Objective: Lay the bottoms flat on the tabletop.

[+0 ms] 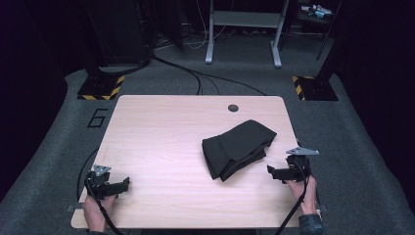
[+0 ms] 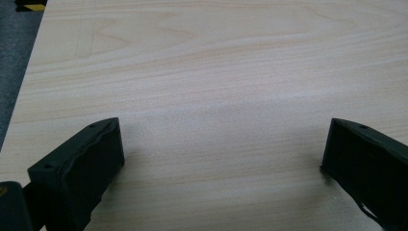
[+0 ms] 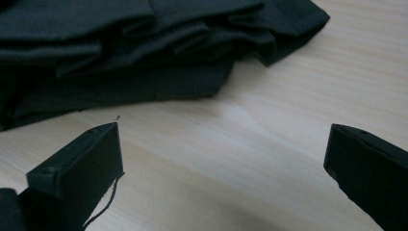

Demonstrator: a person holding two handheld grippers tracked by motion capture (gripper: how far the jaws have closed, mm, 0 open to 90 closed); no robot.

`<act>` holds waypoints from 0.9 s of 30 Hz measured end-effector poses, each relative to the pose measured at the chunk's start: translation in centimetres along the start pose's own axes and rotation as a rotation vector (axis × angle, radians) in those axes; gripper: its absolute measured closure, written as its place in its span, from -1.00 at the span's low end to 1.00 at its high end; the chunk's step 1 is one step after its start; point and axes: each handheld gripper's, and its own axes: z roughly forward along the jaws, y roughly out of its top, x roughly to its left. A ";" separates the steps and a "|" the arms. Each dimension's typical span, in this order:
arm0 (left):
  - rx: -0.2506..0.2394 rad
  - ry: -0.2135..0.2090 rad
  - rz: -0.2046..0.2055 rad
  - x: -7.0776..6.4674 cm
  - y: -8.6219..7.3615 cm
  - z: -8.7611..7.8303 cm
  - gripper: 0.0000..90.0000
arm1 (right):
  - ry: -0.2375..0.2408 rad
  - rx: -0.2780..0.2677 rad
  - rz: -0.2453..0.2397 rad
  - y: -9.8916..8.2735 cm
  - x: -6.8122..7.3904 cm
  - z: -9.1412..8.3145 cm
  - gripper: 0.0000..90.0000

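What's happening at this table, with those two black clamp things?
A person sits at a wooden table holding a two-jaw gripper in each hand. A folded black cloth lies on the table's right half. The right gripper is open, close to the cloth's edge and pointed at it, but not touching it. The left gripper is open too, far from the cloth over bare wood near the front left corner. Nothing is being held at this moment.

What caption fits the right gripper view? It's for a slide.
Open right gripper facing a folded black cloth on the wooden table, not touching it.
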 end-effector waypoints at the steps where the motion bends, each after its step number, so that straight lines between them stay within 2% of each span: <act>1: 0.001 -0.001 0.000 0.0 0.0 0.0 -0.99 | 0.013 0.002 -0.014 0.9 0.2 0.4 -1.00; 3: 0.001 -0.001 -0.002 0.0 0.0 0.0 -0.99 | 0.016 0.003 -0.024 1.2 0.2 0.5 -1.00; 7: 0.002 -0.001 -0.003 0.0 0.0 0.0 -0.99 | 0.048 0.009 -0.017 2.9 0.4 1.5 -1.00; 10: 0.000 -0.001 -0.002 0.0 0.0 0.0 -0.99 | 0.064 0.011 -0.030 4.6 0.5 2.2 -1.00; 12: 0.003 -0.001 -0.003 0.0 0.0 0.0 -0.99 | 0.069 0.010 -0.027 4.9 0.5 2.3 -1.00; 18: 0.002 -0.002 -0.004 0.0 0.0 0.0 -0.99 | 0.082 0.017 -0.045 7.4 0.4 3.9 -1.00; 20: 0.000 -0.002 -0.001 0.0 0.0 0.0 -0.99 | 0.082 0.027 -0.053 7.9 0.3 4.6 -1.00; 22: 0.000 -0.002 -0.002 0.0 0.0 0.0 -0.99 | 0.091 0.056 -0.035 8.4 0.1 5.6 -1.00; 27: 0.000 0.000 0.000 0.0 0.0 0.0 -0.99 | 0.101 0.120 -0.036 8.6 -0.5 8.1 -0.93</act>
